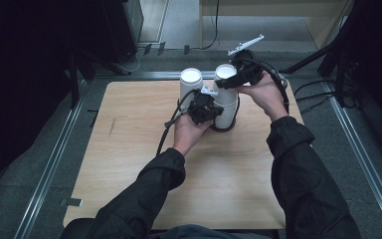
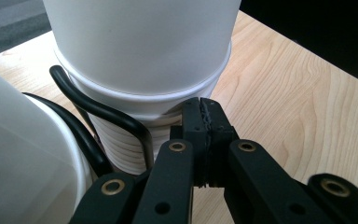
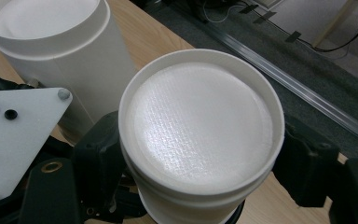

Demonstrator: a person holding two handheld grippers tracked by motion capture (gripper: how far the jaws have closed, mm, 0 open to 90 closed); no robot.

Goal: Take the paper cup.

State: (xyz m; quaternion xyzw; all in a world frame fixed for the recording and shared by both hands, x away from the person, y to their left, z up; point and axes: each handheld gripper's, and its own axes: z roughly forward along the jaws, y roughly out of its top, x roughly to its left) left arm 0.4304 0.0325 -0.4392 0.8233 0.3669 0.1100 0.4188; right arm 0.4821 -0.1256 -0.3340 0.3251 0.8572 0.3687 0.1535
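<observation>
The spare stack (image 1: pixel 190 85) of upside-down white cups stands at the left on the table (image 1: pixel 129 149), just beside the working stack (image 1: pixel 226 107), near enough to be knocked if either hand swings wide. The left gripper (image 1: pixel 205 107) sits low against the working stack with its fingers (image 2: pixel 193 123) clenched on nothing, tips at the rims of the nested cups; it braces more than it holds. A black wire holder (image 2: pixel 98 112) curves round the foot of that stack. The right gripper (image 1: pixel 238 74) has its fingers (image 3: pixel 98 154) grasping the top cup (image 3: pixel 200 121) on both sides just under its upturned base. My judgement: if the cups are wedged tight, pulling up could lift several at once or tip the whole stack toward its neighbour. Squeezing harder could crush the thin cup wall.
</observation>
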